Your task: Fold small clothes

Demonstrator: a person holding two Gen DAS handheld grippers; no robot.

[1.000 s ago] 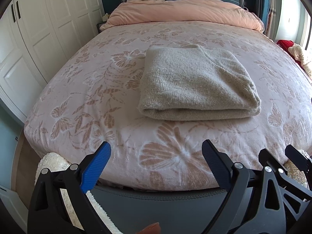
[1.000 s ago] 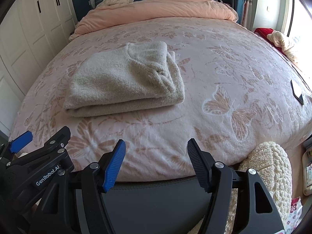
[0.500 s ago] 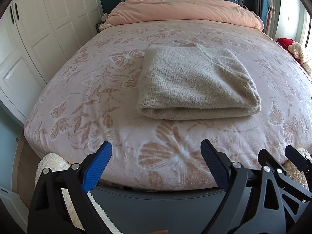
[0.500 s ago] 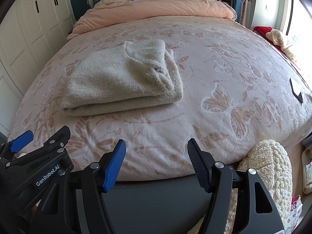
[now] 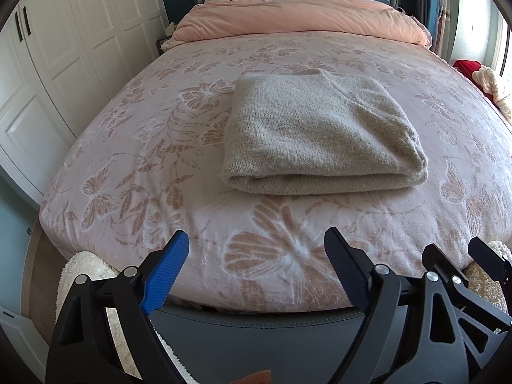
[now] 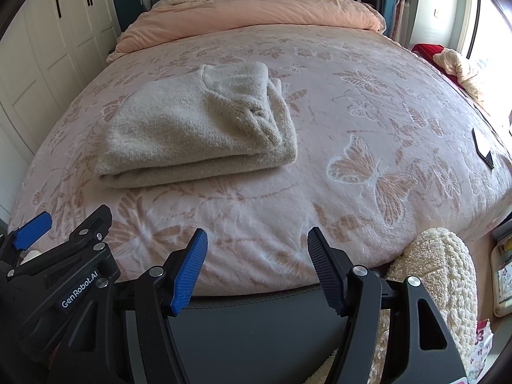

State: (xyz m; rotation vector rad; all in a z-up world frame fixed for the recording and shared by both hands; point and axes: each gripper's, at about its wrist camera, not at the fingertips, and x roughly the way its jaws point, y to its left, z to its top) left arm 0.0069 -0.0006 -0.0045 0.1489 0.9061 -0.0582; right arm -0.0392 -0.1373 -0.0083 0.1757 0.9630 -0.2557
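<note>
1. Here, the left tool hangs released past the foot of the bed, its blue pads wide apart and holding nothing; it touches neither cover nor garment.
2. The right tool sits just beside it, likewise spread and empty, over the bed's dark foot edge.
3. The sweater lies folded into a thick rectangle on the floral cover, near the middle of the bed and somewhat toward the foot, well apart from both tools. In the right view the sweater shows a rolled fold along its near side and loose stacked layers at its right end.
4. It looks like a soft, fuzzy knit: light, limp, not fragile and not slippery, but likely to sag and spill its layers if lifted by one corner.
5. My judgement is that the best hold is at the two near corners of the rolled fold, one tool each, pinching every layer together; the loose right end would come apart if gripped alone.
6. The plush cover may drag on the knit, so lifting should serve better than sliding.
7. There is open cover all around the sweater, widest to its right and toward the duvet at the head.
8. Edges to mind: the foot edge just under the tools, the wardrobe close along the left side, and a dark flat object, possibly a phone, near the right edge.
</note>
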